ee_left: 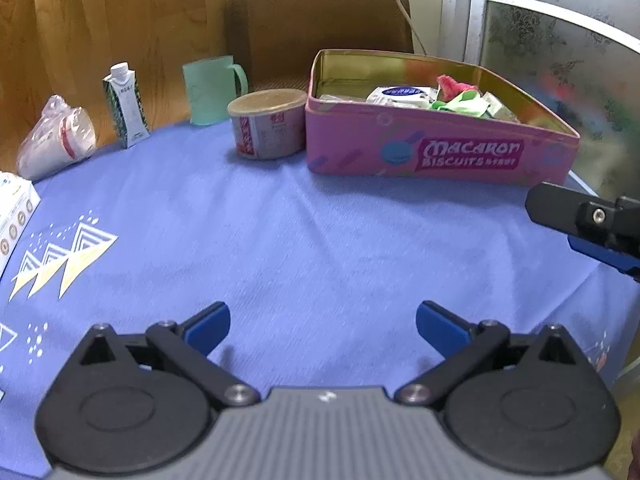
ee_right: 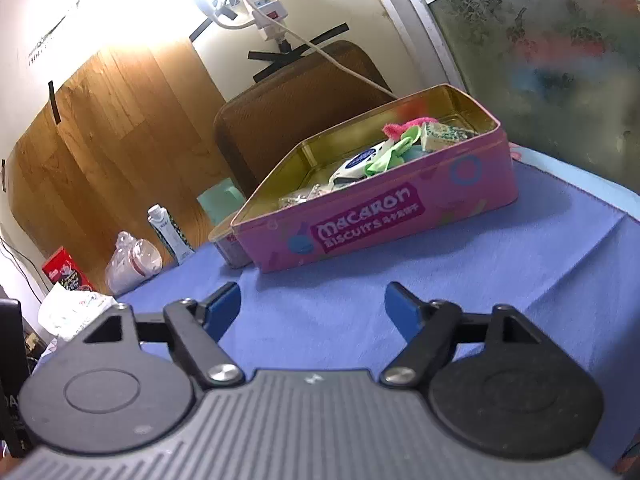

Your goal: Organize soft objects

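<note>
The left gripper [ee_left: 323,326] hangs over the blue cloth [ee_left: 320,248] with its jaws spread wide and nothing between them. The right gripper [ee_right: 313,312] is likewise spread, with only bare cloth showing in the gap. In the left wrist view, one black finger with a blue pad from the right gripper enters at the right edge, near the tin's front right corner but clear of it.

The pink tin [ee_left: 440,148] stands open on the cloth, ahead of both grippers and well apart from them. The soft objects lie inside it, toward its right half: a pink cloth [ee_left: 454,84], a green cloth [ee_left: 460,102], a white-and-blue pack [ee_left: 400,96] and a pale speckled block [ee_right: 442,136]. Smaller items lie at the tin's left end; these are too blurred to identify.

Just left of the tin stands a round tub [ee_left: 268,124], touching or nearly touching its corner. Behind the tub is a green mug [ee_left: 212,90]. Further left are a carton [ee_left: 126,106] and a plastic bag [ee_left: 56,138]. A brown chair back [ee_left: 320,28] rises behind the table.
</note>
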